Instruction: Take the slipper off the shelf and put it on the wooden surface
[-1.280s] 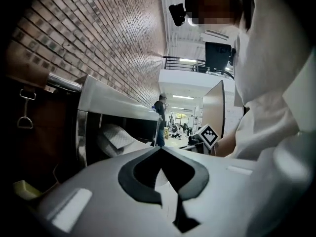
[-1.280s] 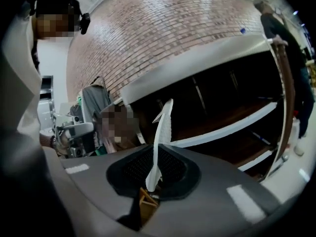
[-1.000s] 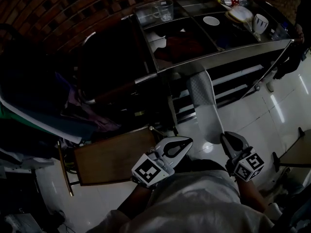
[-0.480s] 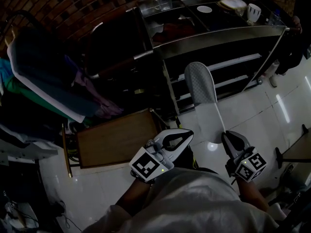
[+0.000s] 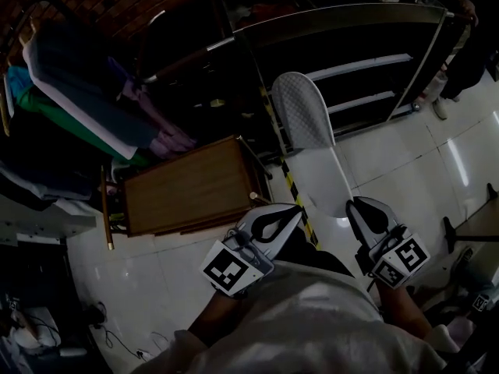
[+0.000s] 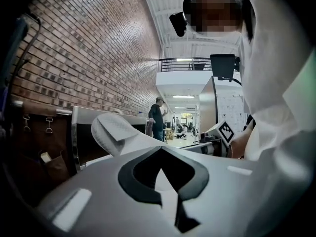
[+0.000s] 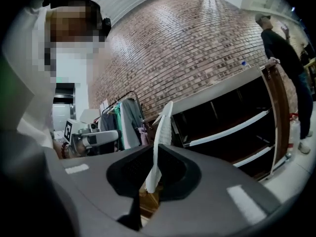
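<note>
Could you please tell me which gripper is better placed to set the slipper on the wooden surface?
Right. The right gripper is clamped on the heel end of the long white slipper. The left gripper is shut and empty, though the brown wooden tabletop lies on its side.

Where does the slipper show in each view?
Head view: slipper at centre, heel in the right tool.
Left gripper view: left of centre, beyond the jaws.
Right gripper view: edge-on, clamped between the jaws.
Shared landmark: the dark shelf.
</note>
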`<move>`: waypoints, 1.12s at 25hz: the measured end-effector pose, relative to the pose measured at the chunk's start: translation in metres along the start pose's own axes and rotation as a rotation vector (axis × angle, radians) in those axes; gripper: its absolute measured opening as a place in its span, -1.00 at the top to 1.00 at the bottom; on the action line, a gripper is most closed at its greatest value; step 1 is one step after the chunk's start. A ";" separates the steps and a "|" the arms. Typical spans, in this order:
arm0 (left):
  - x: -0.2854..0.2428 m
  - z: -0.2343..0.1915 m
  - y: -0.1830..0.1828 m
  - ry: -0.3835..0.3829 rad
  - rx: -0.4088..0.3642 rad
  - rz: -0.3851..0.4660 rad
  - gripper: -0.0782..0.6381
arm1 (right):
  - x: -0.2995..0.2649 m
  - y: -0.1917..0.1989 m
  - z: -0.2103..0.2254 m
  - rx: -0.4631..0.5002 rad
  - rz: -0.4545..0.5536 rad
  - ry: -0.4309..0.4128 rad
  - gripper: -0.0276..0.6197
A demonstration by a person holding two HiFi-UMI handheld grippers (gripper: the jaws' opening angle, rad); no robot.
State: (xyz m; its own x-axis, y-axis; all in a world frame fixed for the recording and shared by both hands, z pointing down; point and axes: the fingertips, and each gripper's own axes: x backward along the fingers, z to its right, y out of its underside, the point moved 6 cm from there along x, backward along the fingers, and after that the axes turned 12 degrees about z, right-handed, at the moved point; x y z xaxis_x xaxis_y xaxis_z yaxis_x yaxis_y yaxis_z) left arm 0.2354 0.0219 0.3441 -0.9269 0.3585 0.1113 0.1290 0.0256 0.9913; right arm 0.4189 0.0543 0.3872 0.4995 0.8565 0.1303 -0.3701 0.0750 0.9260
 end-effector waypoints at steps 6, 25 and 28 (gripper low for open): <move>0.022 0.020 -0.008 -0.023 -0.017 0.009 0.80 | 0.008 0.004 -0.028 0.007 0.000 -0.064 0.82; 0.208 -0.020 -0.025 -0.102 0.014 0.061 0.80 | -0.088 0.078 -0.175 -0.015 -0.056 -0.117 0.82; 0.253 -0.031 -0.028 -0.102 0.026 0.068 0.80 | -0.102 0.097 -0.208 -0.027 -0.052 -0.076 0.82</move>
State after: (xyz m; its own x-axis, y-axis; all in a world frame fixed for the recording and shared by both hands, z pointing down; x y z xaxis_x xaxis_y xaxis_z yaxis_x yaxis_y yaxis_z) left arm -0.0138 0.0830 0.3464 -0.8751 0.4534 0.1691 0.2005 0.0218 0.9794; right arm 0.1693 0.0799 0.3899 0.5763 0.8099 0.1093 -0.3622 0.1333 0.9225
